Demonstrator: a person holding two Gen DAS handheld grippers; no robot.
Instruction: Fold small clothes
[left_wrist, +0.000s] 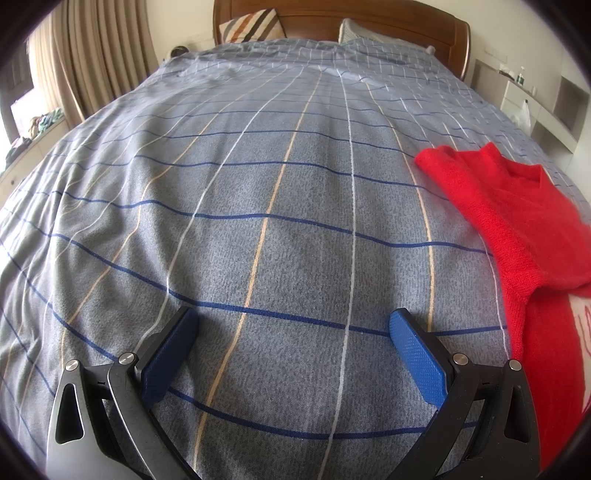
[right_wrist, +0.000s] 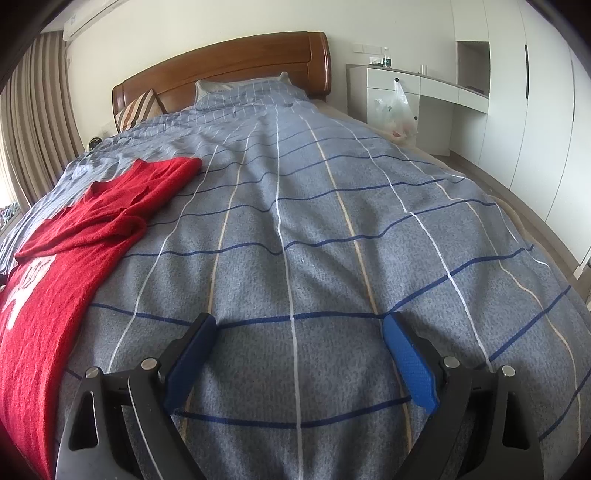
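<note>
A small red knitted sweater (left_wrist: 517, 218) lies flat on the checked grey-blue bedspread (left_wrist: 280, 184), at the right edge of the left wrist view. The same red sweater (right_wrist: 74, 240) fills the left side of the right wrist view, one sleeve folded across its white-patterned front. My left gripper (left_wrist: 293, 319) hovers over bare bedspread to the sweater's left, jaws open, nothing between the blue pads. My right gripper (right_wrist: 299, 325) hangs over the bedspread (right_wrist: 332, 221) to the sweater's right, also open and holding nothing.
A wooden headboard (right_wrist: 229, 62) with a striped cushion (left_wrist: 253, 26) and a pillow (right_wrist: 240, 86) closes the far end. Curtains (left_wrist: 88, 55) hang at left. A white desk (right_wrist: 417, 96) with a plastic bag (right_wrist: 397, 110) and wardrobe stand beyond the bed's right edge.
</note>
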